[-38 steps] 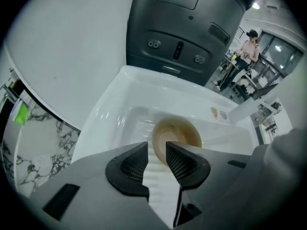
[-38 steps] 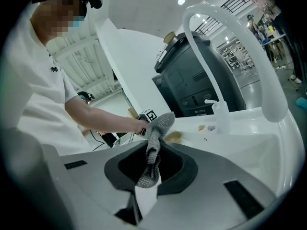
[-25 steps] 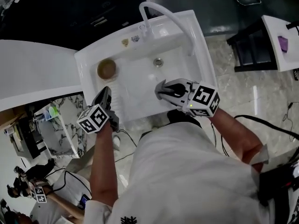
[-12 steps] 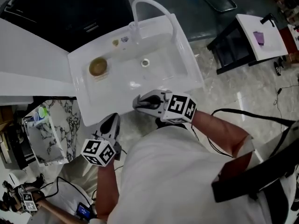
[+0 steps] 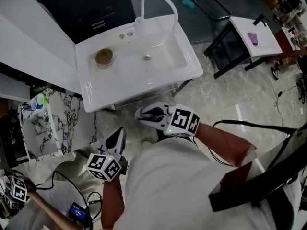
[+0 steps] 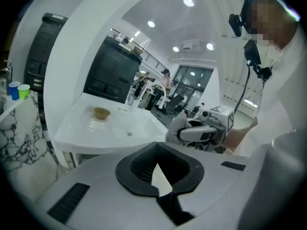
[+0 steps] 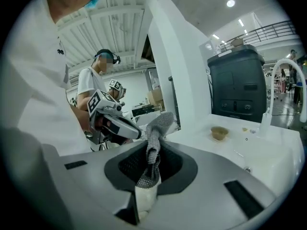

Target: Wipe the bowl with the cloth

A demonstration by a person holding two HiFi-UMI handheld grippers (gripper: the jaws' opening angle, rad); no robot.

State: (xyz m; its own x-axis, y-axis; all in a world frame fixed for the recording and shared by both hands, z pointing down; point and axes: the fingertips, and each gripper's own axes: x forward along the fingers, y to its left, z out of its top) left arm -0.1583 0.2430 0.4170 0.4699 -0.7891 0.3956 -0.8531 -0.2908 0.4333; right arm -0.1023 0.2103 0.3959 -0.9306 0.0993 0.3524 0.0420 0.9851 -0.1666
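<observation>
At eleven o'clock on the sink (image 5: 139, 91) sits the bowl (image 5: 103, 56), well apart from the right tool (image 5: 143, 113) pinching the cloth (image 7: 152, 145) and the left tool (image 5: 118, 137) pressed together empty, so wiping it unheld may skid it.

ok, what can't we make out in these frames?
- Bowl inside: too small in every view.
- Bits beside the faucet: too small to identify.
- Cloth lower end: hidden between the right gripper's jaws.
- Purple item on the side table: too small; head view only.
</observation>
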